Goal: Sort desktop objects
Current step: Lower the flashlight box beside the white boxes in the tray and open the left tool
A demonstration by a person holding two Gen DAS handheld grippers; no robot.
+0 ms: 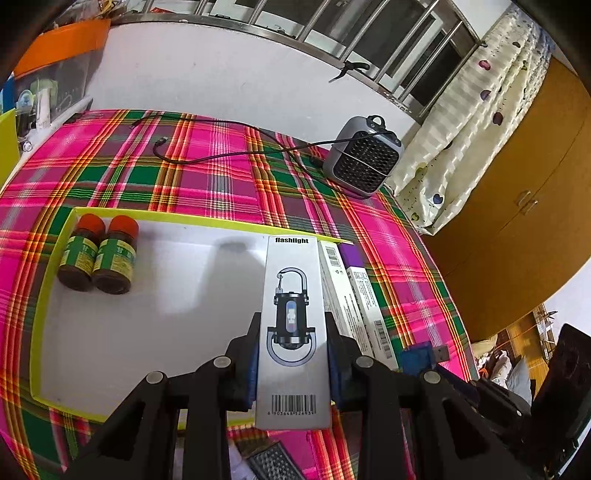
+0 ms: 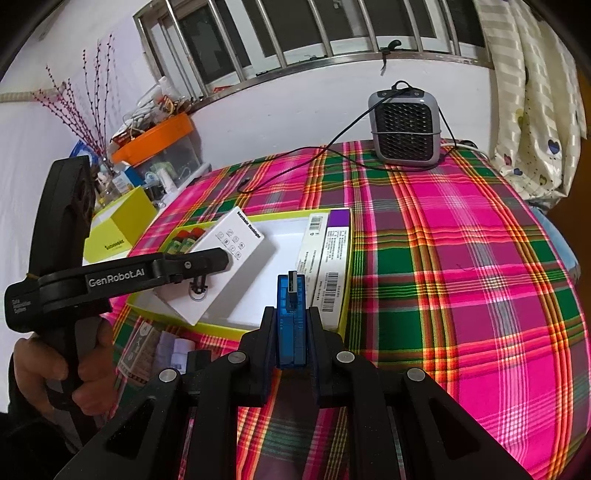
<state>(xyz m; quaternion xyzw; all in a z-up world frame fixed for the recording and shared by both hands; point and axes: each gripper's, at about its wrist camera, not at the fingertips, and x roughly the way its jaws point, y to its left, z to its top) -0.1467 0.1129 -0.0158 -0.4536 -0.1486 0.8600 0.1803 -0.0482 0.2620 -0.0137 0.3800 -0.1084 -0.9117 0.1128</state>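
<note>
Left tongs (image 1: 291, 354) clamping glossy oblong flashlight box (image 1: 292, 332), right tongs (image 2: 291, 328) pinching translucent blue USB stick (image 2: 291, 325)

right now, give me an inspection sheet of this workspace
surface: plaid tablecloth over the table
job's things: yellow-rimmed tray holds two orange-capped bottles and two long boxes along its right side
clutter: small items on the cloth at the tray's near edge, too blurred to name
grippers: left hand-held gripper shut on flashlight box over the tray; right hand-held gripper shut on blue USB stick
cables: black cable runs loose across the cloth from the grey fan heater
surroundings: barred window, curtain, orange-lidded bin
</note>
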